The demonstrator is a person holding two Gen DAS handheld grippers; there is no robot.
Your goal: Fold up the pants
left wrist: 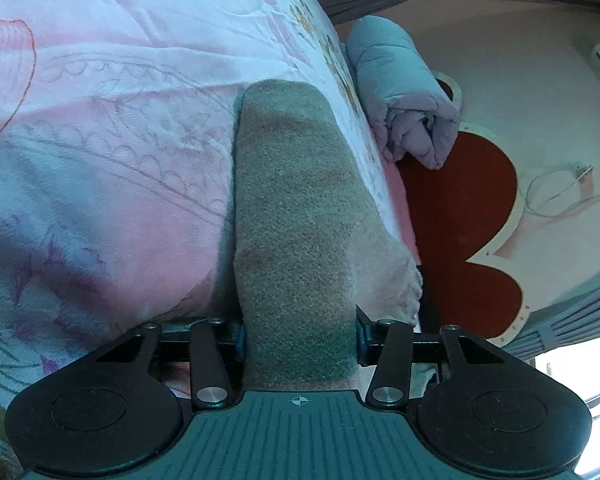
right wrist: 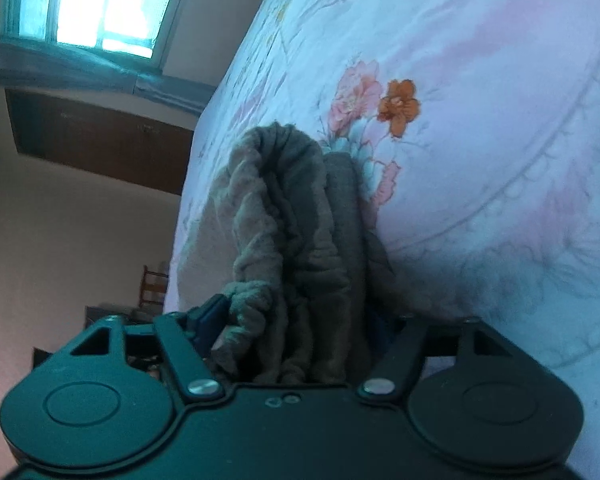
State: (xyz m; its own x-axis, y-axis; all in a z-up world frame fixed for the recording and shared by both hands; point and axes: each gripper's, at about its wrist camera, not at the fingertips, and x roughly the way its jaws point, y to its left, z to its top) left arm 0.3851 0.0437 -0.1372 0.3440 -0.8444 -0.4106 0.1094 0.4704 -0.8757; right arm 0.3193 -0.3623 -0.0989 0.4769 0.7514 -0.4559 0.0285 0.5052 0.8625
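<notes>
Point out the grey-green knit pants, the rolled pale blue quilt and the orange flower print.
Grey-green knit pants (left wrist: 296,208): left wrist view, middle of the flat leg.
Rolled pale blue quilt (left wrist: 400,88): left wrist view, upper side.
Orange flower print (right wrist: 399,106): right wrist view, flower's centre.

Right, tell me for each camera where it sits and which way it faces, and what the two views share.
Left wrist: sits on the left hand-held gripper, looks along its fingers over the grey pants on the floral bedspread, toward a rolled quilt; only gripper linkage shows.
Right wrist: sits on the right hand-held gripper, looks over bunched pants toward a window; only linkage shows.
Shared: pants clamped between the jaws, same bedspread.
</notes>
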